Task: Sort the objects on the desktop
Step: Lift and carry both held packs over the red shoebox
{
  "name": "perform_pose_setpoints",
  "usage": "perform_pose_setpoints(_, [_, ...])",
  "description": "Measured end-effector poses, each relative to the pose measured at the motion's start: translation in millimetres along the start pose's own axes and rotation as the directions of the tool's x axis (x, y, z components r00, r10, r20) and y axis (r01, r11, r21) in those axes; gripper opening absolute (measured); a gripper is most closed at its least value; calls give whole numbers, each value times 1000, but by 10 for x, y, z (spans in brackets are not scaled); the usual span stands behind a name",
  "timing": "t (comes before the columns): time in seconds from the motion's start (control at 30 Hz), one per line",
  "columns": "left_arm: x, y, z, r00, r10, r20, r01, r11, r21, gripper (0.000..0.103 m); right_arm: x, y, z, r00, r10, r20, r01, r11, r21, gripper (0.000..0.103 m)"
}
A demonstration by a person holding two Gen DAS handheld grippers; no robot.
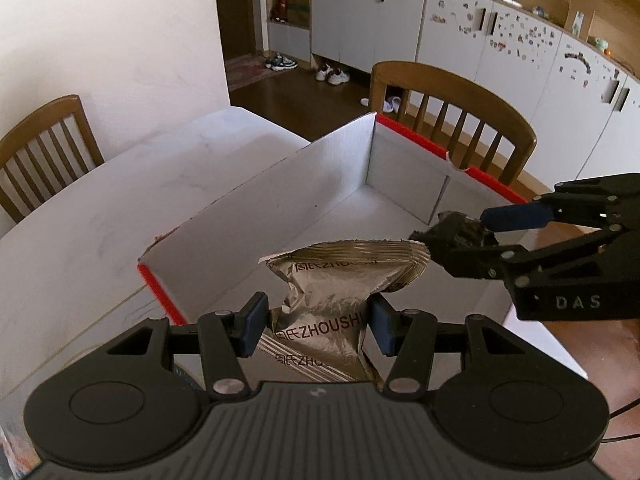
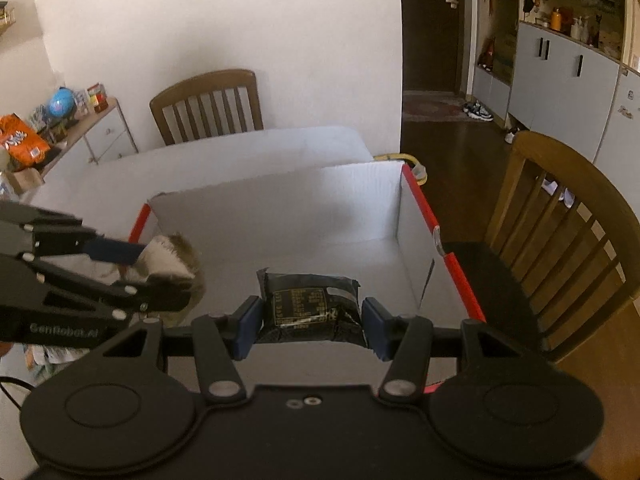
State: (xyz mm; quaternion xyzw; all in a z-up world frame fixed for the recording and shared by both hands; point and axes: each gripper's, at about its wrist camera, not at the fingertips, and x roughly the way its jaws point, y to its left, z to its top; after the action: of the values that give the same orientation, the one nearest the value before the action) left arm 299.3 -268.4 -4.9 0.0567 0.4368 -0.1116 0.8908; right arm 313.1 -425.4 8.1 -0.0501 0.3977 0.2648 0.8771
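White table (image 1: 100, 208), crinkled silver packet (image 1: 328, 292) (ZHOUSHI print)

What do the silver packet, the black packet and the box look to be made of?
Silver packet: metallised foil or film, glossy, sharply creased. Black packet: probably plastic film, shiny wrinkles. Box: likely corrugated cardboard, matte white inside, faint ribbing, red edges.

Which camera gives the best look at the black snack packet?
The right wrist view: the black packet sits centred between the right gripper pads, its printed label facing the lens. The left wrist view shows it only as a dark crumpled lump, partly hidden by the gripper's fingers, above the white box.
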Motion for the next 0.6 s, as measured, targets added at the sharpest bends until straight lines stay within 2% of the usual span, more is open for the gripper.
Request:
perform_pose_setpoints(0.27, [290,-2,143,998,19,-52,-17,998,53,53,198,-78,45,998,1,-56,-4,999,-51,54])
perform_pose_setpoints(0.47, [558,-109,202,994,20,-109,-6,991,132,53,383,-155,32,994,-18,-110,8,996,-90,54])
perform_pose_setpoints(0.6, [714,-129,246,989,13,-146,8,990,143,53,513,-175,24,989,-24,-148,5,992,-126,54])
